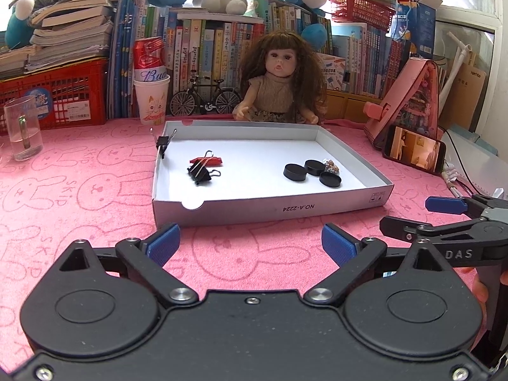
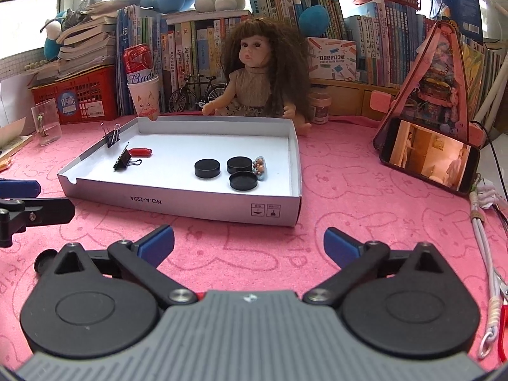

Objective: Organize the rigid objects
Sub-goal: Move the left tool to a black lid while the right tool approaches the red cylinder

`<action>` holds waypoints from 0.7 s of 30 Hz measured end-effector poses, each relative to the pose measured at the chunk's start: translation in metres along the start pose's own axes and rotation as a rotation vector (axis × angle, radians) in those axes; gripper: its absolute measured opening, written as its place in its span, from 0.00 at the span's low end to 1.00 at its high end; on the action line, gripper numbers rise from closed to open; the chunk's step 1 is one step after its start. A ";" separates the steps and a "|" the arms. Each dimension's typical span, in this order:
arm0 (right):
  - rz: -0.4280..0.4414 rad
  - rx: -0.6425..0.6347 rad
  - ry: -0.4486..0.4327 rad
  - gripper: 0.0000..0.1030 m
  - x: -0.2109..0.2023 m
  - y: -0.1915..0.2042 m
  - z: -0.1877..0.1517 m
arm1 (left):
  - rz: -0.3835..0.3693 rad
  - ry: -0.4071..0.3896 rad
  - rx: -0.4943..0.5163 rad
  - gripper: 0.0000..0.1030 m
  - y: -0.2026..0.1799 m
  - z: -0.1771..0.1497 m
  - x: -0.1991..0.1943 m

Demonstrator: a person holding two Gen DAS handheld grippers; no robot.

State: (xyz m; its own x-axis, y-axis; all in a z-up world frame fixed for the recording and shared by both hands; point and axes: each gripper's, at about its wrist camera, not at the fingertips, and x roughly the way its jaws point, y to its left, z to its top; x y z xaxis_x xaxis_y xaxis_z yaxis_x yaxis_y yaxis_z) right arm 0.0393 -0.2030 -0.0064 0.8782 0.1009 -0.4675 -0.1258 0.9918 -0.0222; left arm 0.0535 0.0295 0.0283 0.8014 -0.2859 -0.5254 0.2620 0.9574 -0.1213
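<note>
A shallow white box (image 1: 270, 209) lies on the pink cloth ahead of both grippers. Inside it at the left are a black binder clip (image 1: 200, 173) and a small red piece (image 1: 208, 161). Another black clip (image 1: 163, 143) is clamped on the box's left wall. Right of centre sit three black discs (image 1: 295, 171) and a tiny figurine (image 1: 331, 166). My left gripper (image 1: 250, 238) hovers open just short of the box's front wall, with nothing between its blue pads. My right gripper (image 2: 249, 241) stands open and empty before the box's front right corner (image 2: 295, 212).
A doll (image 1: 279, 89) sits behind the box. A phone (image 2: 428, 162) leans on a pink stand at the right. A glass mug (image 1: 22, 133) and a paper cup (image 1: 152, 101) holding a can stand at the left. A white cord (image 2: 485, 241) lies along the right edge.
</note>
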 end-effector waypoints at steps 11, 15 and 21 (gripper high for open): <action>0.040 0.005 -0.051 1.00 -0.016 0.004 -0.019 | 0.005 0.005 -0.069 0.95 0.008 -0.023 -0.011; 0.019 0.054 -0.043 1.00 -0.015 -0.001 -0.022 | 0.017 0.008 -0.072 0.95 0.009 -0.028 -0.014; -0.044 0.082 -0.058 1.00 -0.018 -0.008 -0.027 | 0.032 0.010 -0.078 0.96 0.010 -0.034 -0.018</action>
State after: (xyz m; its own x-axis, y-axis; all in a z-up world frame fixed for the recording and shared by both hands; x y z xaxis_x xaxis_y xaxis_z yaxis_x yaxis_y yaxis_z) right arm 0.0117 -0.2143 -0.0213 0.9075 0.0587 -0.4160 -0.0502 0.9982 0.0315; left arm 0.0229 0.0453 0.0079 0.8035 -0.2546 -0.5381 0.1929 0.9665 -0.1694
